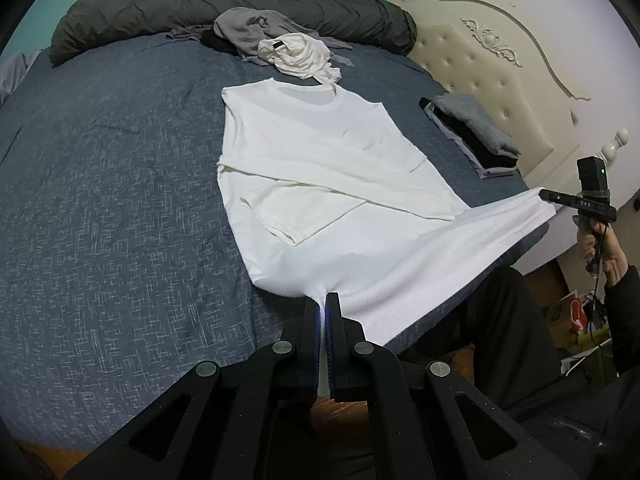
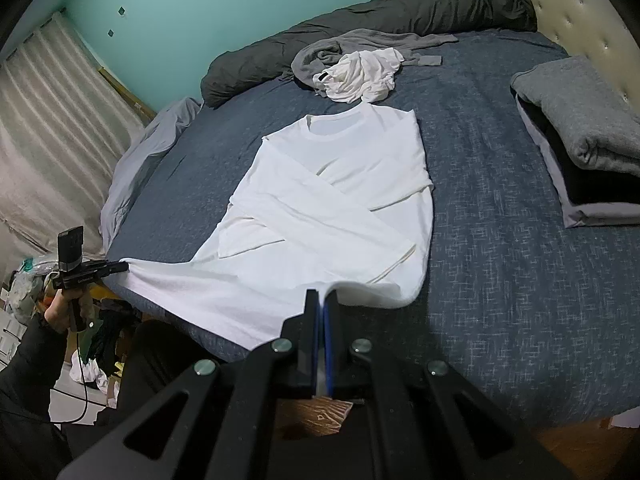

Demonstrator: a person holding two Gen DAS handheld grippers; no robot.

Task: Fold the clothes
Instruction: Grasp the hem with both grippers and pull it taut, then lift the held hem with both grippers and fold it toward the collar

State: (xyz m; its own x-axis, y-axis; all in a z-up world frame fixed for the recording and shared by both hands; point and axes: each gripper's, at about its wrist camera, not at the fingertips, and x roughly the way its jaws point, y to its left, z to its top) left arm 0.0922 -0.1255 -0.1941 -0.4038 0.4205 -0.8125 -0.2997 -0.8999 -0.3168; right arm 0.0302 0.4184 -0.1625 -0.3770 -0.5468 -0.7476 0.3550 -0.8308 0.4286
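We have the white shirt [image 1: 320, 152] spread on the bed [image 1: 112, 184] ahead of both grippers, collar at the far end, both long sleeves folded in and crossed over the chest. Its hem comes back toward us and lifts off the sheet, stretched between the two grippers.

Our left gripper [image 1: 323, 300] is clamped tight on one hem corner; the cloth bunches into a narrow pleat right between its fingers. Our right gripper [image 2: 322, 298] is likewise closed on the other hem corner, with the fabric edge curling over its tips. In the left view, the right gripper [image 1: 546, 195] shows far off to the right, pinching the hem at the bed's edge, with the hand [image 1: 600, 248] below it. In the right view, the left gripper [image 2: 124, 267] sits far to the left, gripping the hem there, hand [image 2: 60, 312] beneath.

Beyond the collar, well ahead of both grippers, lies a crumpled white garment [image 1: 300, 56] on a grey garment [image 1: 248, 28]. Behind those, a dark rolled duvet [image 1: 200, 8] runs along the far edge. To the right of our right gripper sits a stack of folded clothes [image 2: 588, 148], grey on top, near the padded headboard [image 1: 488, 92].
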